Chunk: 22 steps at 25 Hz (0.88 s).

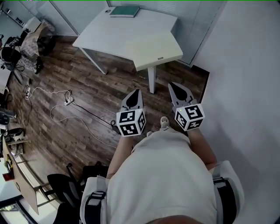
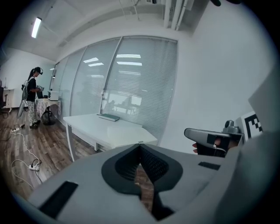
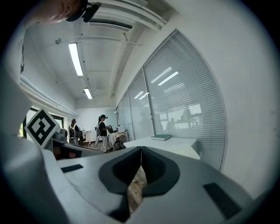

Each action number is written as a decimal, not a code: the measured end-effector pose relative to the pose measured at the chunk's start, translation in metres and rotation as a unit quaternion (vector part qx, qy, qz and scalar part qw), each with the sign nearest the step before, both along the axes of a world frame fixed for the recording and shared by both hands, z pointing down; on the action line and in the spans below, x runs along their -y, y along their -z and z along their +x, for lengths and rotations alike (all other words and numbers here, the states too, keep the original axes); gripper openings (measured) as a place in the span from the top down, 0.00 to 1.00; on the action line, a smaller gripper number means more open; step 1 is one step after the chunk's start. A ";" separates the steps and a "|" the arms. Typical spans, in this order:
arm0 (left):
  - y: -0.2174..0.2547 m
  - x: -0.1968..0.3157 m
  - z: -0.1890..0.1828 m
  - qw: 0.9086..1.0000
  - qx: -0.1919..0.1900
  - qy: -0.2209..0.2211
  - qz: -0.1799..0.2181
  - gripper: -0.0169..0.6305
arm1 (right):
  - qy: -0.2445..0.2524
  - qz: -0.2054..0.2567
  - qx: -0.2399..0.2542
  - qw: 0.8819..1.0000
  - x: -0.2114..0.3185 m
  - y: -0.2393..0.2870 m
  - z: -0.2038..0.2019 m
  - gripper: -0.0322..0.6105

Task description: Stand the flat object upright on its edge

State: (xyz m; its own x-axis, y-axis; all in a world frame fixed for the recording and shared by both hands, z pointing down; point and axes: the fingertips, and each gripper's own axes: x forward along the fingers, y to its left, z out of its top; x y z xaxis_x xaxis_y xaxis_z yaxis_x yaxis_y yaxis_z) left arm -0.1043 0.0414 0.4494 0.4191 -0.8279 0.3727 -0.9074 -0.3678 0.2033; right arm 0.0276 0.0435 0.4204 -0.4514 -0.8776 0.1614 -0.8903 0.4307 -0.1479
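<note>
Approach step: left gripper and right gripper, jaws clenched and empty, stand well short of the flat book on the counter; next move calls for advancing and opening.

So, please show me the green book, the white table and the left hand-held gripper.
Book (image 1: 124, 11): head view, middle of its cover.
Table (image 1: 118, 37): head view, bare top.
Left hand-held gripper (image 1: 136, 91): head view, between its fingertips.
</note>
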 end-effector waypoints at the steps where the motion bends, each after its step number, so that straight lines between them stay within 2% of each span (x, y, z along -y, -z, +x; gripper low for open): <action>1: -0.001 -0.002 -0.001 1.000 0.002 -0.002 0.000 0.94 | -0.004 -0.001 0.005 1.000 -0.002 -0.001 0.000 0.92; 9: -0.005 -0.011 -0.008 1.000 0.004 -0.014 -0.001 0.94 | -0.031 -0.015 0.016 0.999 -0.010 -0.007 -0.004 0.92; 22: -0.014 0.000 -0.005 1.000 -0.005 -0.017 -0.007 0.94 | -0.004 -0.023 0.006 1.000 -0.004 -0.014 -0.009 0.92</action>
